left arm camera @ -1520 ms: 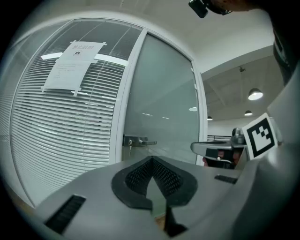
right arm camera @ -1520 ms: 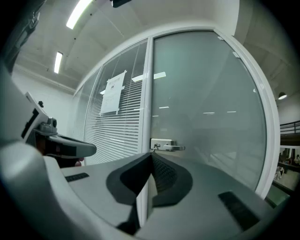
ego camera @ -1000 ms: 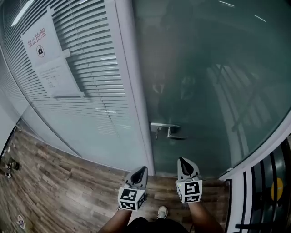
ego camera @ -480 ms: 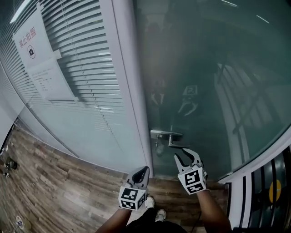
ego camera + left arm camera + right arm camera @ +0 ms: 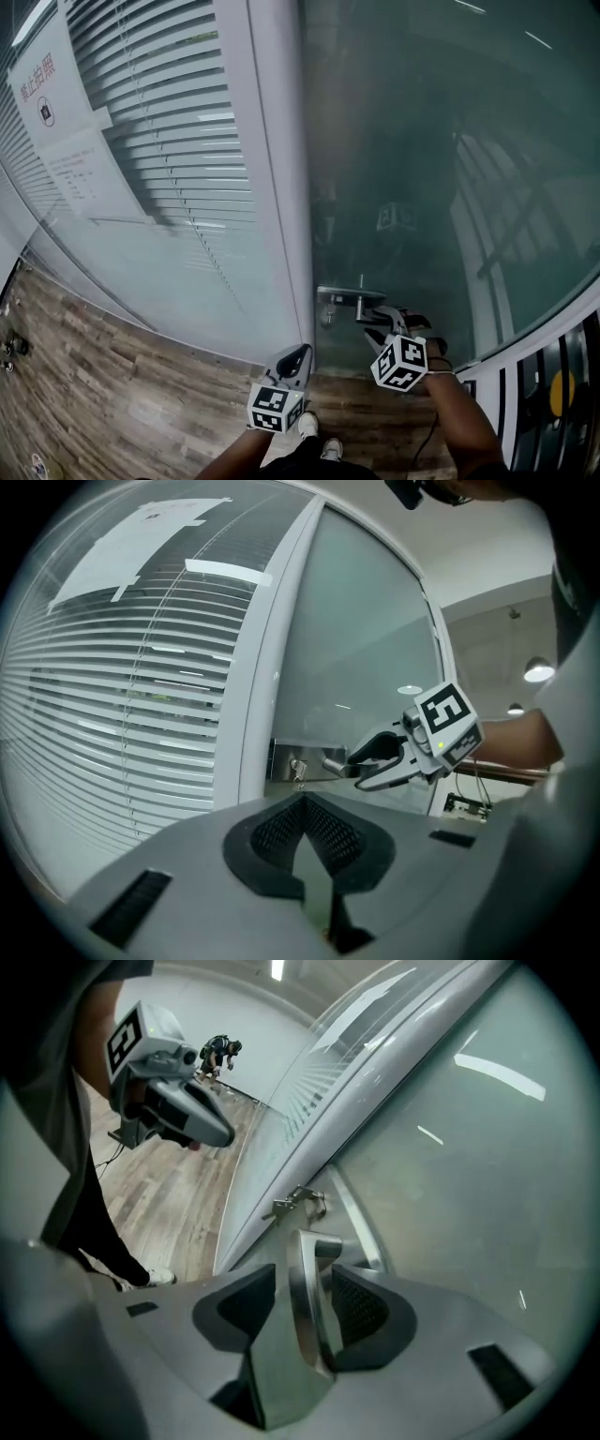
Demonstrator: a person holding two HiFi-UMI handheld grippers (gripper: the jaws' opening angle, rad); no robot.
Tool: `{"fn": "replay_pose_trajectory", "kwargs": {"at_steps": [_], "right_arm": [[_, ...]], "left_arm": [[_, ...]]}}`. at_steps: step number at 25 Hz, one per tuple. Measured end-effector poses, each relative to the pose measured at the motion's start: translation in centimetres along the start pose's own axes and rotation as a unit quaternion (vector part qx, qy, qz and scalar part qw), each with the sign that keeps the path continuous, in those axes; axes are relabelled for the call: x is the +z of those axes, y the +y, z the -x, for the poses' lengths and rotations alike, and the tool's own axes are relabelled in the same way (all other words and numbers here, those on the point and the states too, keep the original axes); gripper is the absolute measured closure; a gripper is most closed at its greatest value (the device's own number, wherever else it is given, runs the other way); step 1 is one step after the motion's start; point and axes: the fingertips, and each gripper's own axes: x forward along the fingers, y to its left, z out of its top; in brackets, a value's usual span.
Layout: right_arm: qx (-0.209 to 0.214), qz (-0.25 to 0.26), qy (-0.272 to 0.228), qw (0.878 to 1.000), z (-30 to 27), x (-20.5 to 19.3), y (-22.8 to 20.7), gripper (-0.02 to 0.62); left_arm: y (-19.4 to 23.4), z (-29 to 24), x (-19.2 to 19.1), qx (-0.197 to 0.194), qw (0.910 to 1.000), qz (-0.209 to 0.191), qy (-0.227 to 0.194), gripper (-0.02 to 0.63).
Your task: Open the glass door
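- Glass door (image 5: 422, 187): seen shut, frosted green, set to the right of a white frame post (image 5: 277, 187).
- Door handle (image 5: 352, 297): a metal lever mounted low on the door's left edge, just beside the post. A key (image 5: 325, 317) is seen hanging from the lock under it.
- Right gripper (image 5: 392, 323): held out at the lever. In the right gripper view its 2 jaws are seen parted, 1 on each side of the handle (image 5: 309, 1251), which runs down between the pads. The pads are not seen pressed onto the metal. From the left gripper view, the right gripper (image 5: 358, 769) is seen with 1 jaw above and 1 below the lever's free end.
- Left gripper (image 5: 292, 358): held lower and back from the door, in front of the post's foot, apart from the handle. In its own view the left gripper (image 5: 305, 806) is seen with the pads brought together and nothing between them.
- Blinds (image 5: 178, 112): noted behind the glass panel left of the post, with paper notices (image 5: 70, 141) taped on the panel.
- Wooden floor (image 5: 103, 375): seen below. 1 shoe (image 5: 307, 424) of the person is seen between the 2 forearms.
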Motion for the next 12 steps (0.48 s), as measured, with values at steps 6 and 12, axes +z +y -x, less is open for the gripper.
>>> {"fn": "replay_pose_trajectory", "kwargs": {"at_steps": [6, 12], "right_arm": [[0.065, 0.028, 0.036, 0.997, -3.0, -0.5, 0.3, 0.407], [0.109, 0.033, 0.065, 0.991, -4.9, -0.8, 1.3, 0.448]], "left_arm": [[1.3, -1.7, 0.1, -0.010, 0.9999, 0.000, 0.003, 0.603], [2.6, -2.5, -0.6, -0.007, 1.0000, 0.001, 0.003, 0.603]]}}
